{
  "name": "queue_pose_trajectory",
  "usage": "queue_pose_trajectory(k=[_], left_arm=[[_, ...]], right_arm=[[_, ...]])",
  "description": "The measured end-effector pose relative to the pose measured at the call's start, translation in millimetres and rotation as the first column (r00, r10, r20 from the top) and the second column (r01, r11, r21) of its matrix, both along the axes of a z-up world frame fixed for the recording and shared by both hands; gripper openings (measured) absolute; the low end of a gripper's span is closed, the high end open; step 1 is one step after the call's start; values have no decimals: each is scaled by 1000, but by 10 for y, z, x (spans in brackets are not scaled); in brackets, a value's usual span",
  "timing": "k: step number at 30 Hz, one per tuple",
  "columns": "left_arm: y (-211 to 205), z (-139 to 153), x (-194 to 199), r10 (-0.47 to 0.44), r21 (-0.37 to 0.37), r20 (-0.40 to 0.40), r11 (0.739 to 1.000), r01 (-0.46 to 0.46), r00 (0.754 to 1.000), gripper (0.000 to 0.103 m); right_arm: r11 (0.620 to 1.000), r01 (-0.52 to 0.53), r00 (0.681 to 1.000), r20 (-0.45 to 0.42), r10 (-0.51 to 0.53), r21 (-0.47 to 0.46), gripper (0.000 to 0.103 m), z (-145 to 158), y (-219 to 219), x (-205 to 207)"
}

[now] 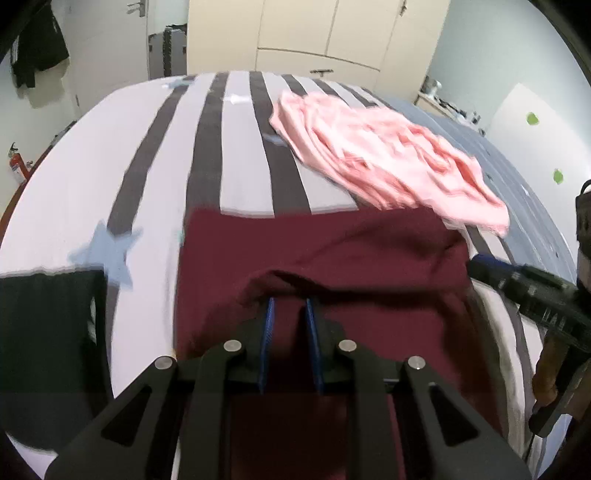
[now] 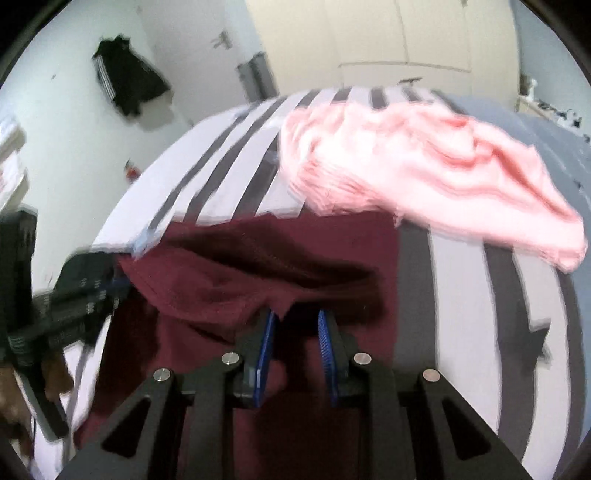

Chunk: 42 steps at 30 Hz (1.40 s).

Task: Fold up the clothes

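Note:
A maroon garment (image 1: 332,240) lies on the striped bed, its near edge lifted over both grippers. My left gripper (image 1: 290,301) has its blue-padded jaws a little apart with a fold of the maroon cloth draped over the tips. My right gripper (image 2: 297,314) stands the same way under the maroon garment (image 2: 229,280), whose hem hangs between the pads. The right gripper shows at the right edge of the left wrist view (image 1: 476,264); the left gripper shows at the left in the right wrist view (image 2: 110,288). A crumpled pink garment (image 1: 388,158) lies behind the maroon one, also in the right wrist view (image 2: 424,170).
The bed cover (image 1: 240,147) has white and dark stripes with blue stars. A dark folded item (image 1: 48,332) lies at the near left. Cream wardrobes (image 1: 314,29) and a white wall with a hanging black jacket (image 2: 129,81) stand behind the bed.

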State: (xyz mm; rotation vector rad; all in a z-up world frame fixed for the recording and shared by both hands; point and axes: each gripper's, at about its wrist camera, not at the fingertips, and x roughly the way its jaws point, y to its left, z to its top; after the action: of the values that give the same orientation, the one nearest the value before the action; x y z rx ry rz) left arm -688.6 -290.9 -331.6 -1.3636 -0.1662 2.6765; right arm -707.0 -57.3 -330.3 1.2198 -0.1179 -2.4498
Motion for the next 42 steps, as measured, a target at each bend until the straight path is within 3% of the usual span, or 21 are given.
queue_pose_trajectory(k=[4,11,17,20,25,28,31,34,42], left_arm=[[-108,105,-209,32,-2,-27,999,-32,999,16],[-159,36,134,-19,-14,-13,1000,18,1000,16],[-81,-94,480,-68,19,-1,998,68,998,16],[15,-205,484,-87,-20,17,996,87,996,16],[-160,-518,296,-21,-14,64,1000,22,998,15],[-199,-421,267,7,13,38,1000,-7,999,14],[-204,-255,239,13,18,-15,1000,-13,1000,14],[-210,-379,99,20,-35,22,999,-19,1000,14],[-311,-493,20,54,-8,18,999,-54,998,7]], right_arm=[[999,29,999,-25,-30,-18,22,132,6,-183],[998,-58,998,3,58,16,22,-11,-83,130],[989,-146,988,45,145,27,22,-273,-316,497],[984,-175,983,52,174,19,22,-357,-472,580],[989,-136,989,67,132,51,20,-545,-572,450],[993,-91,994,65,86,76,12,-613,-535,325],[995,-69,997,41,66,75,11,-535,-491,272],[994,-68,997,31,66,85,11,-507,-480,204],[993,-25,999,26,22,112,5,-627,-397,-39]])
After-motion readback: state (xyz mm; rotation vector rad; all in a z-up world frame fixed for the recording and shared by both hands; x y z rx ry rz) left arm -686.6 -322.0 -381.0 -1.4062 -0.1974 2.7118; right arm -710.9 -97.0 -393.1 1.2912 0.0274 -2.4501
